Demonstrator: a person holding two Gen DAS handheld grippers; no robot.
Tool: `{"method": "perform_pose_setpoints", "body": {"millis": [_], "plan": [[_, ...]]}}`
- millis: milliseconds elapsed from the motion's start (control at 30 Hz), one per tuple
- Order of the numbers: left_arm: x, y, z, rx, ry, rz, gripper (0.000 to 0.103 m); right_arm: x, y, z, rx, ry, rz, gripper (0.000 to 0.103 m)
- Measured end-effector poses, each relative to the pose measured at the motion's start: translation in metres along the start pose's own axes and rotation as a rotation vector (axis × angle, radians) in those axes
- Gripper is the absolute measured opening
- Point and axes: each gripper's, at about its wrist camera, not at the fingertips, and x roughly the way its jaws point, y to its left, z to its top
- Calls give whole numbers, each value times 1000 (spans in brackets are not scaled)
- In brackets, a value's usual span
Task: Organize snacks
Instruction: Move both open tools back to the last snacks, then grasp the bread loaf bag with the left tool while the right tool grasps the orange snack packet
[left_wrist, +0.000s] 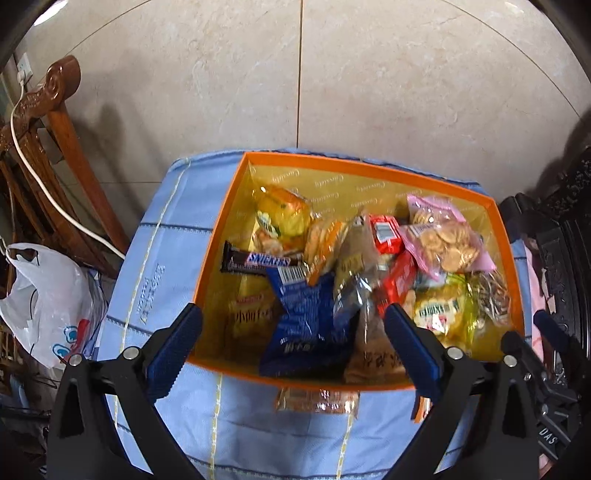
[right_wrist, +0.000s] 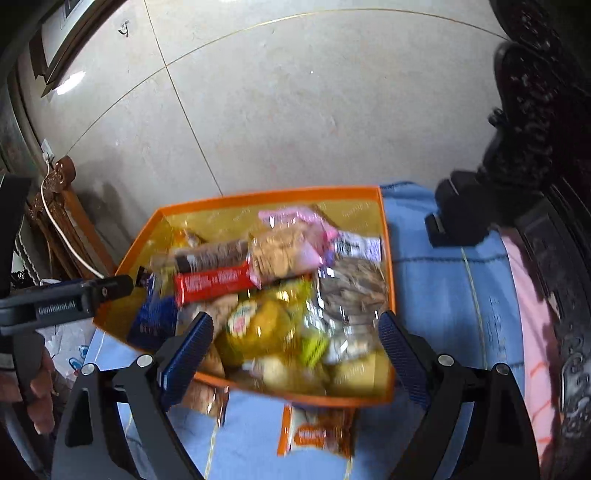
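Snacks heaped in the orange box look light, crinkly, slippery; pinch a wrapper's sealed end, since both the left gripper and right gripper gape empty above it.

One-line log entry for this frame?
left tool: open, empty | right tool: open, empty | orange box: full of snacks | orange packet: outside box
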Motion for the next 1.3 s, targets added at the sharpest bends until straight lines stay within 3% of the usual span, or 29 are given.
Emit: {"method": "perform_pose_setpoints", "body": {"millis": [367,533,700,833,1300], "plan": [[-12,-1,-34,39,17,-10,97,-38,-21,-36,2,-17,-7,95],[-4,-3,-65,80,28,-20,97,-44,-27,-60,-39,-19,22,99],[28,-1,-95,88,116,-7,97,-16,-32,-90,-48,86,3,99],[49,3,-102,73,155,-2,97,12,-29,-105,-35,140,-11,99],[106,-19,-105,52,249,-18,97,79,-13,-112,-8,197,-80,99]]}}
